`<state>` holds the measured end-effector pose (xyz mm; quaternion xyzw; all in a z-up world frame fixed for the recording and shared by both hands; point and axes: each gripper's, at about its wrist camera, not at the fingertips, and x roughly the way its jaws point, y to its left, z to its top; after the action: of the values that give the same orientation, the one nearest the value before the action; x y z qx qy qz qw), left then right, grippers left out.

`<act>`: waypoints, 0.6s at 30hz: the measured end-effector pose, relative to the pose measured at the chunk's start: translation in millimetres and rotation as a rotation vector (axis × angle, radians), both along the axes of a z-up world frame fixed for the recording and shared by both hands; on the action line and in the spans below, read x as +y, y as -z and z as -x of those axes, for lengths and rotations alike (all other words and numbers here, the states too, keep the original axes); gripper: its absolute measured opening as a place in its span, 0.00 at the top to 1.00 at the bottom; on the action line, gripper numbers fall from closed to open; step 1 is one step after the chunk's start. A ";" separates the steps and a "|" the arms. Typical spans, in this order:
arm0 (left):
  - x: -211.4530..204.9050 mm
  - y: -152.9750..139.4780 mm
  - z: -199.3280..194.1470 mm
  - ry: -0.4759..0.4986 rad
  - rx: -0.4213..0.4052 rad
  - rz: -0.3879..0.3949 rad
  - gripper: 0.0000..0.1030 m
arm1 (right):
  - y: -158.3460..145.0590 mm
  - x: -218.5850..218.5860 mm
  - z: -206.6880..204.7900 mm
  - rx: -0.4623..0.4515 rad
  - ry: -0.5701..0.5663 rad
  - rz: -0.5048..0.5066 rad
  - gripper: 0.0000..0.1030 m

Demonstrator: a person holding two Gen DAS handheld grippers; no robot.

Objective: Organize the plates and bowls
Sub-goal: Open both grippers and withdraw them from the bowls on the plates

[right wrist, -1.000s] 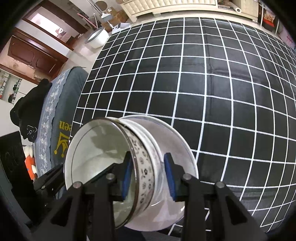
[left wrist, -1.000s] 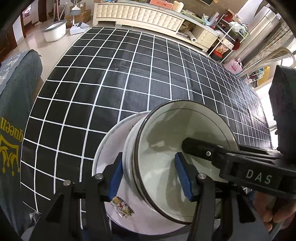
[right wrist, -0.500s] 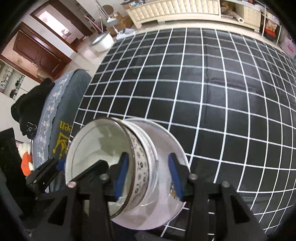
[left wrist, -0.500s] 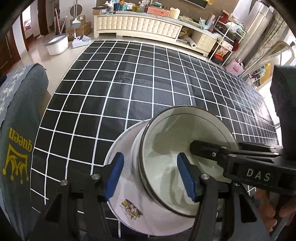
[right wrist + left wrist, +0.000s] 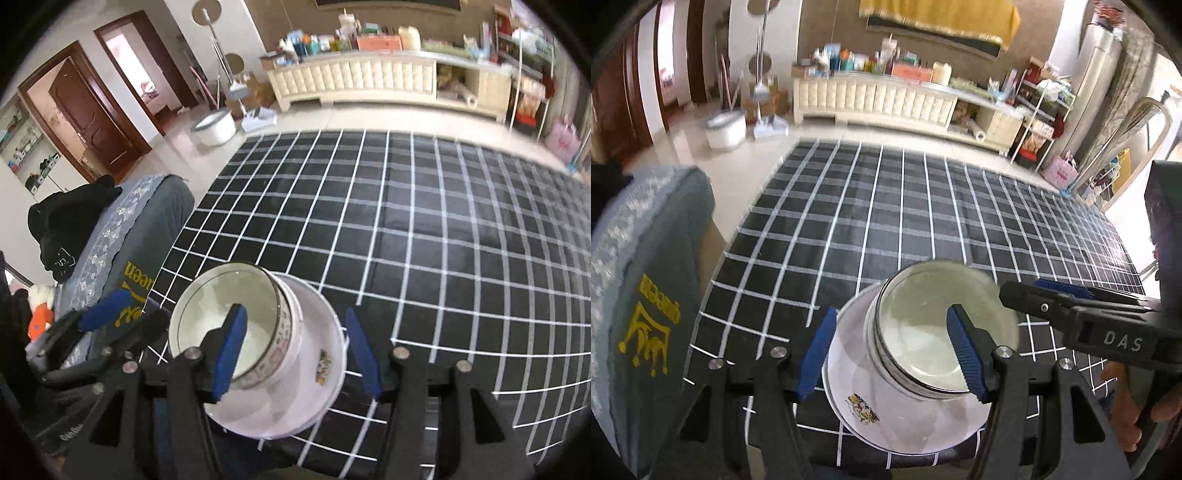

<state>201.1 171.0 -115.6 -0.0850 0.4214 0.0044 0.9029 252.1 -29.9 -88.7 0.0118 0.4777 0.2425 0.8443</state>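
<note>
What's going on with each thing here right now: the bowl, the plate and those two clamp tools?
Bowl: upright, empty, sitting on the plate.
Plate: flat on the checked tablecloth, near its front edge.
Left gripper: jaws open, straddling the bowl's near side, pads off it.
Right gripper: jaws opening, either side of the bowl's rim, gripping nothing.

One bowl [image 5: 923, 332] was counted, white inside with a dark rim and a patterned outer band. One plate [image 5: 886, 417] was counted under it, white, with a single small colourful motif. Two grippers were noted: one left gripper [image 5: 890, 354] and one right gripper [image 5: 295, 350], each with two blue-padded fingers [image 5: 816, 354]. One black tablecloth [image 5: 886, 221] with a white grid was recorded. One grey chair cover [image 5: 646, 295] with yellow print was seen. One white tub [image 5: 216, 127] was counted on the floor.
</note>
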 end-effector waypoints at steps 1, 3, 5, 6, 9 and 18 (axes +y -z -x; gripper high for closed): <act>-3.6 -7.1 5.4 -0.004 -0.022 -0.014 0.38 | -3.5 -3.9 3.6 -0.018 0.002 0.002 0.40; -9.8 -18.6 15.7 -0.006 -0.060 -0.031 0.37 | -12.3 -11.2 13.9 -0.059 0.007 0.007 0.39; -16.6 -27.9 24.1 0.000 -0.083 -0.043 0.37 | -19.6 -19.4 24.1 -0.093 0.013 0.007 0.38; -20.9 -32.7 28.5 0.011 -0.094 -0.046 0.37 | -23.5 -24.4 30.1 -0.115 0.018 0.011 0.37; -34.1 -46.1 43.6 0.030 -0.147 -0.065 0.37 | -32.8 -35.6 46.0 -0.178 0.037 0.039 0.33; -65.5 -69.4 83.3 0.069 -0.240 -0.092 0.37 | -61.5 -66.8 99.8 -0.359 0.104 0.075 0.20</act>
<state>117.7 105.4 -46.2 -0.0289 0.3121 -0.0176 0.9494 152.2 -96.7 -27.2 -0.0384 0.3269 0.1788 0.9272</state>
